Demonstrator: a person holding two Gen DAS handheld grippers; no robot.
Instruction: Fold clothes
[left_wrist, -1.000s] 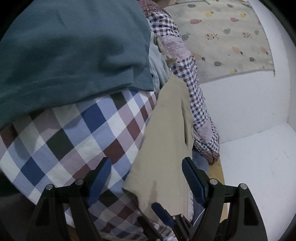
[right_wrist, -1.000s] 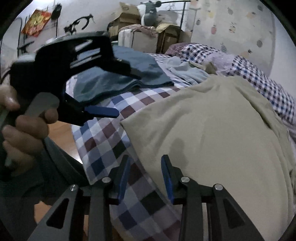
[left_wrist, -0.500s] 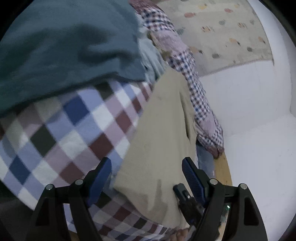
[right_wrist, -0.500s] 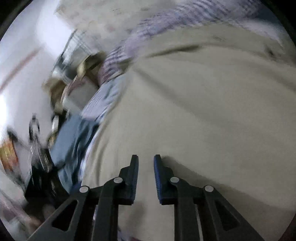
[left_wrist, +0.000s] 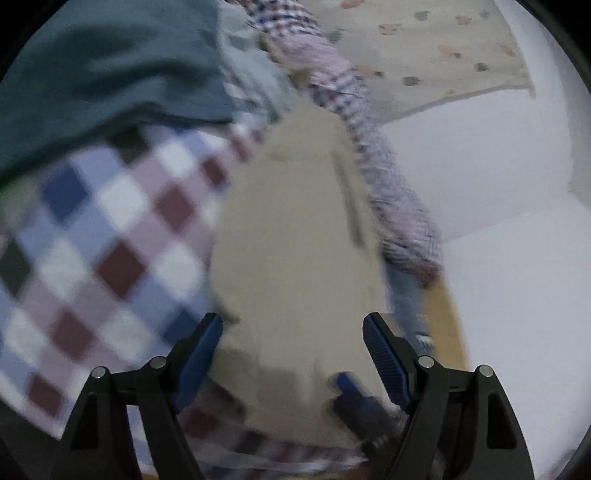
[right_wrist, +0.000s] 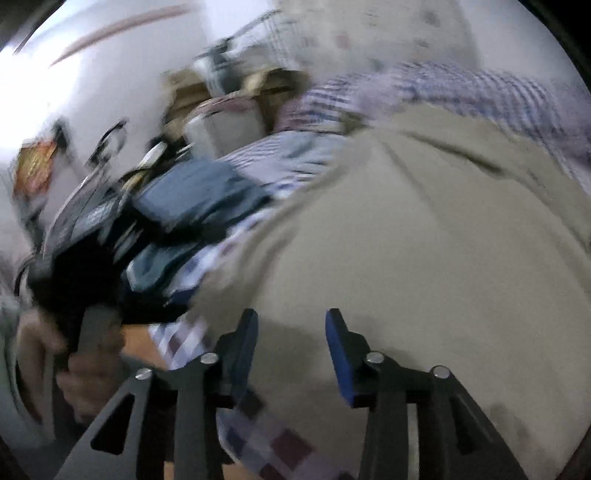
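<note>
Both views are smeared by motion blur, so fine weave and stitching cannot be read.

The beige garment is a plain, matte cloth with no print, lying in a long rounded slab straight ahead of the left tongs; its near end falls between the two blue, ribbed pads, which stand wide apart with nothing gripped. A dark seam or fold line runs lengthwise down the garment's right part. Left of these tongs spreads a checked bedsheet of large white, blue, maroon and dark squares, and beyond it, ahead and to the left, a smooth teal garment lies heaped. Right of the beige cloth runs a finer purple-and-white gingham quilt, then a pale wall and a cream hanging dotted with small motifs. Low between the pads a blurred blue-and-black part of the other tool shows.

The right wrist view shows the beige garment much larger, bulging as a broad dome ahead and to the right of the right tongs, whose blue pads are moderately parted and empty, resting over the cloth's near edge. Only this view shows the person's left hand wrapped around a grey handle at the far left, the folded teal pile seen from the side, and cardboard boxes stacked behind the bed.
</note>
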